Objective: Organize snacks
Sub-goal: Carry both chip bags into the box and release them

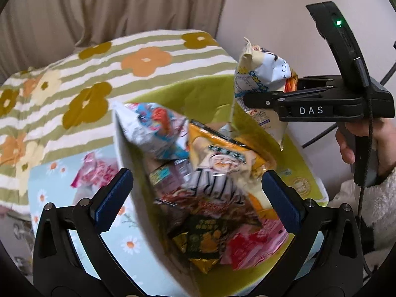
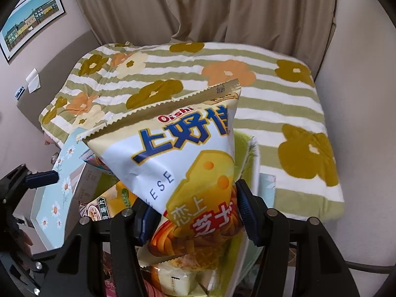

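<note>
A storage box [image 1: 198, 94] with a green lining and daisy-print blue outside holds several snack bags: an orange-yellow bag [image 1: 222, 153], a white-blue bag [image 1: 153, 128], a dark green-gold packet [image 1: 200, 242] and a red-pink packet [image 1: 252, 245]. My left gripper [image 1: 196, 198] hangs over them, open wide, its blue pads touching nothing. My right gripper [image 2: 196, 219] is shut on the lower part of a white and yellow Oishi cheese bag [image 2: 188, 153], held upright above the box's right side. The same bag [image 1: 262, 79] and the right gripper [image 1: 255, 94] show in the left wrist view.
The box [image 2: 64, 173] stands before a bed with a green-striped flower quilt [image 2: 272, 104]. Beige curtains [image 2: 222, 12] hang behind it and a framed picture [image 2: 29, 24] is on the left wall. A pink packet [image 1: 96, 173] shows against the daisy print. A hand [image 1: 351, 146] in a fluffy sleeve holds the right gripper.
</note>
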A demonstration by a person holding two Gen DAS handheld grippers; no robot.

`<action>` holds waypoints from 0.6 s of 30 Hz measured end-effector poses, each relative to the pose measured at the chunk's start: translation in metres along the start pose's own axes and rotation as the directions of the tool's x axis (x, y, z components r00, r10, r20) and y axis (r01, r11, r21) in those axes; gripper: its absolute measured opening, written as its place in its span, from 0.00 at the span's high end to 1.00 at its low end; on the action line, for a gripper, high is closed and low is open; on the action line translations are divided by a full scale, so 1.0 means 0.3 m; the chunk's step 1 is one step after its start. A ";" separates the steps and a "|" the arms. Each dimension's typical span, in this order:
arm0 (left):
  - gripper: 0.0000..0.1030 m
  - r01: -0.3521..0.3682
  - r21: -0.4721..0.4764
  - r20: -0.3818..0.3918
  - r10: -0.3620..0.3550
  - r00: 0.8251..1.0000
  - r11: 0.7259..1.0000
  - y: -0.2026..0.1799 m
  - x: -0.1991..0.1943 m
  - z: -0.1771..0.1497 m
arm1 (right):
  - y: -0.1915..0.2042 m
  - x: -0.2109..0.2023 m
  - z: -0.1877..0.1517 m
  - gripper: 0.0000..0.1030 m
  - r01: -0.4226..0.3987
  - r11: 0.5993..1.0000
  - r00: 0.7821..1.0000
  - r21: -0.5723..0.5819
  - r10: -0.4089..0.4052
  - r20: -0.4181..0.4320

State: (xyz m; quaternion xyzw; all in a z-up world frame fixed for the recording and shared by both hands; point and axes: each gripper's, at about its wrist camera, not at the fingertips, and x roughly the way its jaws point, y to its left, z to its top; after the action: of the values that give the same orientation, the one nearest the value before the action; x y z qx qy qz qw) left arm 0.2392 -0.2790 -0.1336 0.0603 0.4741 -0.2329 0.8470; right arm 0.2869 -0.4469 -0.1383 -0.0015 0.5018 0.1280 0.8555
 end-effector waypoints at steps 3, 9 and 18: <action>0.00 -0.009 -0.018 0.004 0.009 1.000 1.000 0.023 -0.008 -0.013 | 0.016 0.011 0.002 0.41 0.013 1.000 1.000 -0.019 -0.013 -0.002; 0.00 -0.018 -0.056 0.032 0.019 0.999 0.998 0.064 -0.051 -0.039 | 0.012 -0.026 -0.011 0.05 0.003 1.000 0.998 0.004 -0.003 0.058; 0.00 -0.073 -0.116 0.011 0.075 0.997 0.991 0.141 -0.114 -0.113 | 0.025 -0.097 -0.039 0.05 0.004 1.000 0.994 0.030 -0.007 0.109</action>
State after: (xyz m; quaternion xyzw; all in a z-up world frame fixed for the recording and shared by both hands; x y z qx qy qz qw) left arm 0.2170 -0.2191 -0.1285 0.0270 0.4777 -0.1738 0.8607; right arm 0.2618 -0.4473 -0.1182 0.0167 0.4560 0.1183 0.8819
